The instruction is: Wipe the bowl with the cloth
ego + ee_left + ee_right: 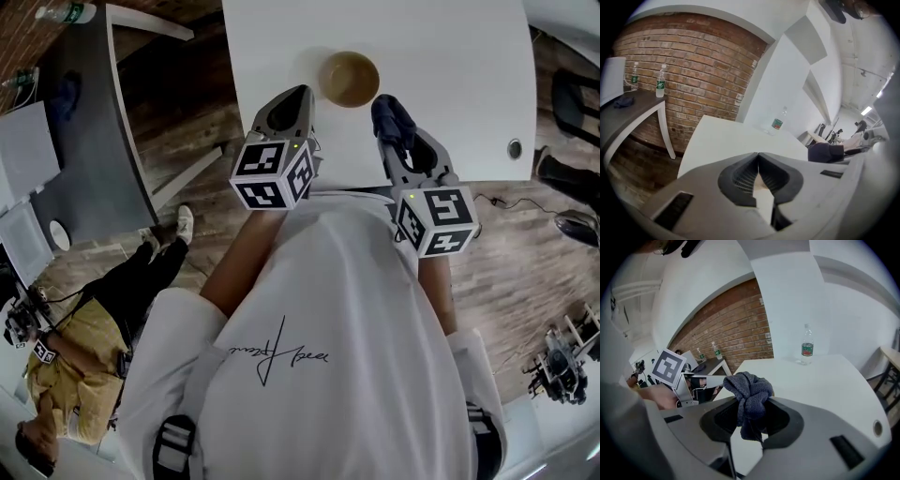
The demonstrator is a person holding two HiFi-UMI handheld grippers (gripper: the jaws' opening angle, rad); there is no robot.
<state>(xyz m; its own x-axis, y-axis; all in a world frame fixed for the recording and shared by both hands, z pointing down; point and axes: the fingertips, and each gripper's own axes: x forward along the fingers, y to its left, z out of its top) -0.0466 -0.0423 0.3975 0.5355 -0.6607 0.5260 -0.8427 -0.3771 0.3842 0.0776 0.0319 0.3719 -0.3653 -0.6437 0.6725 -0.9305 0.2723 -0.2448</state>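
Observation:
A tan bowl stands on the white table, near its front edge. My left gripper hovers just left of the bowl. Its jaws meet at the tips with nothing between them. My right gripper is just right of the bowl and shut on a bunched dark blue cloth. In the right gripper view the cloth bulges up out of the jaws and hangs down between them. The cloth also shows at the right edge of the left gripper view.
A plastic water bottle stands at the table's far side. A round hole sits near the table's front right corner. To the left is a grey side table with bottles. A person is down on the floor at the left.

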